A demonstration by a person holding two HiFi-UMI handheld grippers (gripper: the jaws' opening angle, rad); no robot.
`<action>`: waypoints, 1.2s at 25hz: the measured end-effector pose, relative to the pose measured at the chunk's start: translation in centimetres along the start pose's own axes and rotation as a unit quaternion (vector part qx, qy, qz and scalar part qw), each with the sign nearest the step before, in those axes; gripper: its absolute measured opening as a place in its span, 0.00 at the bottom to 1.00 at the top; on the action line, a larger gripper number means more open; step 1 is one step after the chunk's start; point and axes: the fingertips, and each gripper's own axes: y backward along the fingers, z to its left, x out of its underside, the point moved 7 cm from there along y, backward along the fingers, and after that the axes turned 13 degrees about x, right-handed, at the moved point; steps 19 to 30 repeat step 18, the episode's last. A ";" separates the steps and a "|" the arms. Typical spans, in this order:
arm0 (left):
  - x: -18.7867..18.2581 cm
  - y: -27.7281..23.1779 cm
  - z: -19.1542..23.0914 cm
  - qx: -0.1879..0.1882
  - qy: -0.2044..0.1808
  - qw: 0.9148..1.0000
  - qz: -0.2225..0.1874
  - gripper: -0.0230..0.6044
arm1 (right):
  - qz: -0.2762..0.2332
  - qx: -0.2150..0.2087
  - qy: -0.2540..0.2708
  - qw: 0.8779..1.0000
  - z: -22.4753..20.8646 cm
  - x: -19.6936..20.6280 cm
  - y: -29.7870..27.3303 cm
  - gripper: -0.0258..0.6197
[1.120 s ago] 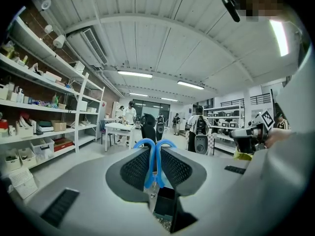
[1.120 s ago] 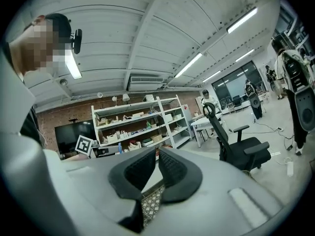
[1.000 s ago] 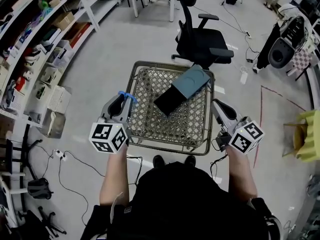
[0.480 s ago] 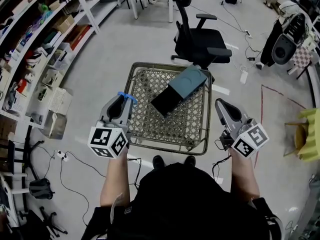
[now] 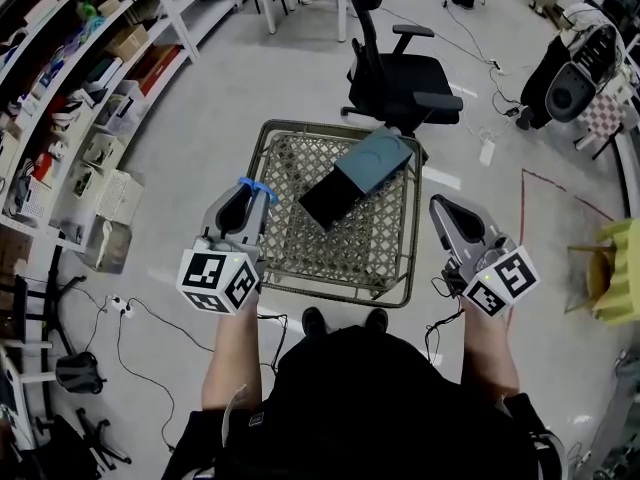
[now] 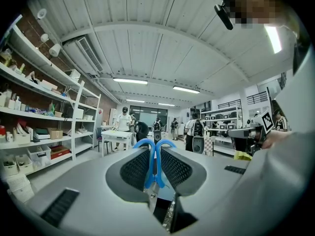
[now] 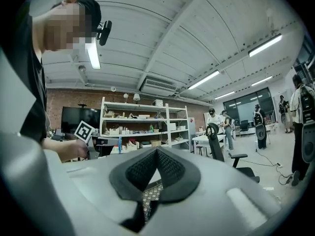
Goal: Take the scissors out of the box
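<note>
Blue plastic loops of the scissors (image 6: 149, 162) sat clamped between the left gripper (image 6: 155, 150) jaws, both ribbed black pads pressing on the handles. The blades ran back out of sight toward the gripper body.

Change over the last second:
- The left gripper's hold on the scissors stayed the same. In the head view it sat at much the same spot off the near-left corner of the wire-mesh table (image 5: 283, 280), clear of the box (image 5: 360, 173).
- The right gripper (image 5: 447, 220) rolled about its own axis, and its marker cube showed a visibly turned face. Its jaws remained together with nothing between them.
- The box did not move on the mesh.

Reading: the scissors were already out of the box and held well apart from it, so the extraction itself looked done. What remained, I judged, was only to set them down or carry them off. The right gripper played no visible part.

Materials and shapes:
- The box was a flat rectangular carton with a matte teal-grey outer and a black inner part projecting at its near end. It lay diagonally across the mesh.
- The table had an open diamond-lattice metal top with a raised wire rim, and the floor was visible through it.
- The gripper shells were smooth grey plastic, and the pads were finely textured black rubber tapering to a point.
- The scissor handles were glossy and rounded, likely slippery against a loose grip.
</note>
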 end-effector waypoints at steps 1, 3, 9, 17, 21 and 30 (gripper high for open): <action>0.0 0.0 0.0 0.000 0.001 1.000 0.000 0.16 | 0.001 0.000 -0.001 1.000 0.0 0.1 0.0 0.05; 0.0 0.2 0.0 -0.001 0.003 1.000 -0.001 0.16 | 0.004 0.001 -0.002 1.000 -0.2 0.1 0.0 0.05; -0.3 0.2 -0.3 -0.001 0.000 1.000 -0.001 0.16 | 0.002 0.006 -0.011 1.000 -0.9 0.5 -0.1 0.05; 0.0 0.3 -0.2 -0.004 -0.002 1.000 0.001 0.16 | 0.001 0.000 -0.004 1.000 -0.4 0.4 -0.4 0.05; -0.1 0.3 -0.1 -0.004 -0.002 1.000 0.002 0.16 | 0.000 0.000 -0.004 1.000 -0.4 0.3 -0.5 0.05; -0.1 0.3 -0.1 -0.004 -0.002 1.000 0.002 0.16 | 0.000 0.000 -0.004 1.000 -0.4 0.3 -0.5 0.05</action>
